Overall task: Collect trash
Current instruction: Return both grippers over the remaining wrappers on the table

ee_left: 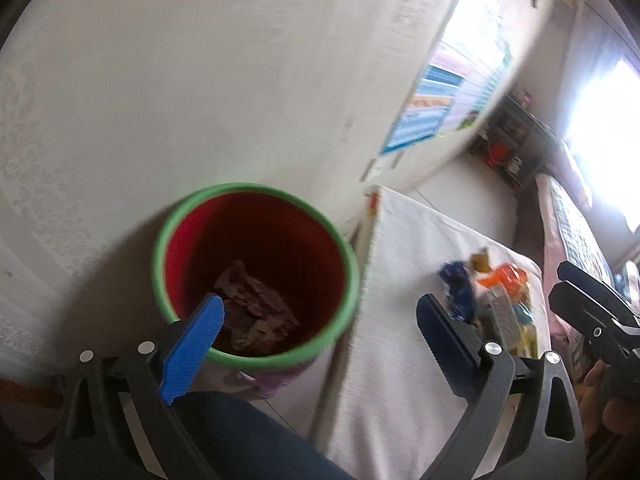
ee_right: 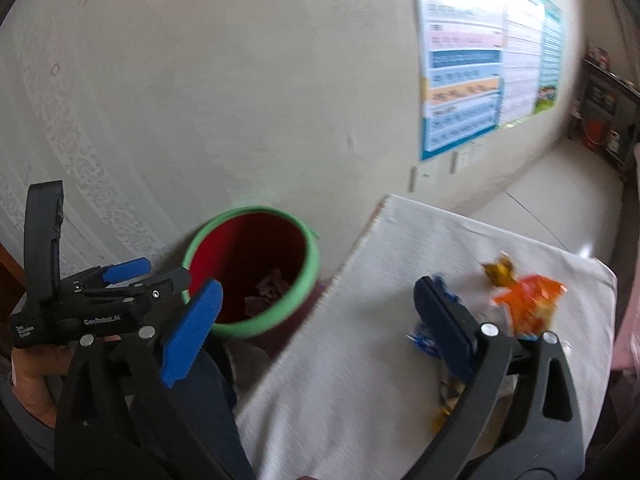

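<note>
Fingers: both pairs spread, empty | one bin (ee_left: 256,272), crumpled trash inside | several wrappers (ee_right: 528,304) on one table (ee_right: 360,360)

Both jaws stand wide and empty — left hand-held gripper (ee_left: 320,322) and right hand-held gripper (ee_right: 318,306), angled downward.

The wrappers (ee_right: 528,304) beside the bin (ee_left: 352,264) are smeared by motion blur; a gripper finger (ee_right: 444,328) hides part of the blue one. Crumpled scraps (ee_left: 252,308) inside the bin are too dark to identify. The poster (ee_right: 480,64) text above is unreadable.
</note>
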Motion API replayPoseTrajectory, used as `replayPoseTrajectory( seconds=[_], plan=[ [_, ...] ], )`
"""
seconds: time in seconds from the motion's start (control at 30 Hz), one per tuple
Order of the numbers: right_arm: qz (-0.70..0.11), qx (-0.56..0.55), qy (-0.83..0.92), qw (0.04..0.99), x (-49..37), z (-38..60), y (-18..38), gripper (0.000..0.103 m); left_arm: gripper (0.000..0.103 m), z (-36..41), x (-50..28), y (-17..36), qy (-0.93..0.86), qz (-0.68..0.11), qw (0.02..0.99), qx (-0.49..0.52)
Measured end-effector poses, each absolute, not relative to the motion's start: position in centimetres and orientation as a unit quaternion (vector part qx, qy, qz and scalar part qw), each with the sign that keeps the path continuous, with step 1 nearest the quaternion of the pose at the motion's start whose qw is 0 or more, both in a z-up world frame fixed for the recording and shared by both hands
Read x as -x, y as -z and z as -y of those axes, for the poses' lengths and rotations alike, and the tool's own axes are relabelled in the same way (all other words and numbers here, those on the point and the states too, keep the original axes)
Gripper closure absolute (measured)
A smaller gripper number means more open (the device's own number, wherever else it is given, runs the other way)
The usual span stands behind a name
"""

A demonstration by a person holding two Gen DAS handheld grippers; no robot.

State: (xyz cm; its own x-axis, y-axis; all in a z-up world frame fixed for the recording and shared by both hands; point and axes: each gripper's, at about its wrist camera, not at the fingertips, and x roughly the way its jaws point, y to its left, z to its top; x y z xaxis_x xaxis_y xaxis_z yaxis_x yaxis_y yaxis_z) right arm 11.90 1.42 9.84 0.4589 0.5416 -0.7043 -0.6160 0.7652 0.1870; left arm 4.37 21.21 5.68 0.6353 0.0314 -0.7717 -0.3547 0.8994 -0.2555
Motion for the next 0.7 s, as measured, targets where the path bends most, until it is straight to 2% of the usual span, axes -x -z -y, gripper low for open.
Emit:
replayPoseTrajectory(
  seconds=[0.7],
  plan=[
    [-0.422, 0.001, -0.176, 0.89, -10.6, 20.1, -6.8, 0.006, 0.009, -2.9, -8.2, -3.6, 0.032, -0.456, 0.88, 0.127]
  ],
)
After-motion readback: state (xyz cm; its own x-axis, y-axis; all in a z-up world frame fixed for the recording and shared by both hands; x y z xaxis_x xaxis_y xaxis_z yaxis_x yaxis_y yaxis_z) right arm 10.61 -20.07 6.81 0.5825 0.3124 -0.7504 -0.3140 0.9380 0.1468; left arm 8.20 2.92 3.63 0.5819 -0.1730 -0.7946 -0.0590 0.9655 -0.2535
